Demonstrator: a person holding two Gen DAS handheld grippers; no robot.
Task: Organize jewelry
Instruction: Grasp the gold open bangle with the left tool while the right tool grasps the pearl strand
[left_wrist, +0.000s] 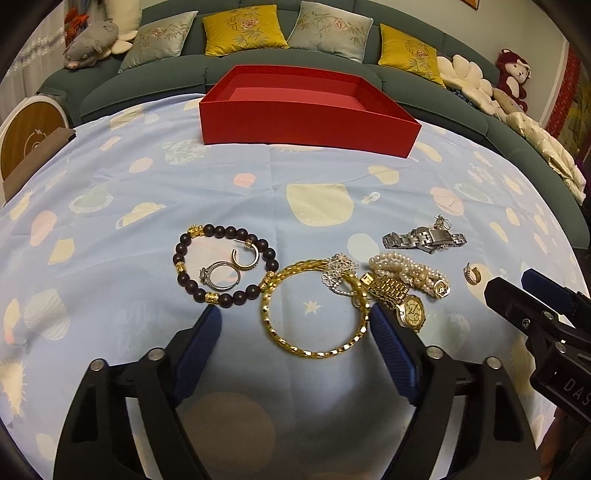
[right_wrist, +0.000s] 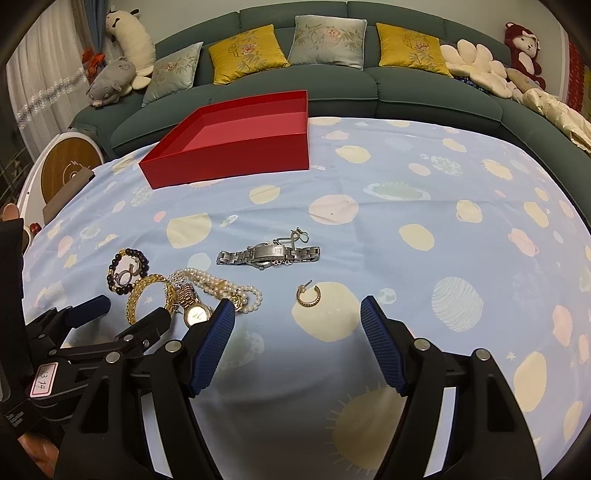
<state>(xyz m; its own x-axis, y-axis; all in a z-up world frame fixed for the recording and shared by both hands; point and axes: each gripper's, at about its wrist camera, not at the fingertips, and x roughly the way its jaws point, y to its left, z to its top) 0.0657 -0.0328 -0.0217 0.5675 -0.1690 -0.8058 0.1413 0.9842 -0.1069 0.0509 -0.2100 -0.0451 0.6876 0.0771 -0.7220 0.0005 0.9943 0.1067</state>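
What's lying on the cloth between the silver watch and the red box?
Nothing: in the right wrist view, only bare patterned tablecloth stretches from the silver watch to the red box.

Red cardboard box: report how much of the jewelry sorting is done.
Done: nothing; the red cardboard box is empty. In hand: nothing; the left gripper stands open around the gold bangle, the right gripper open just short of the gold hoop earring. Left: all pieces, including the dark bead bracelet and silver watch.

Black tongs (right_wrist: 297, 308), ribbed blue pads (right_wrist: 212, 347)
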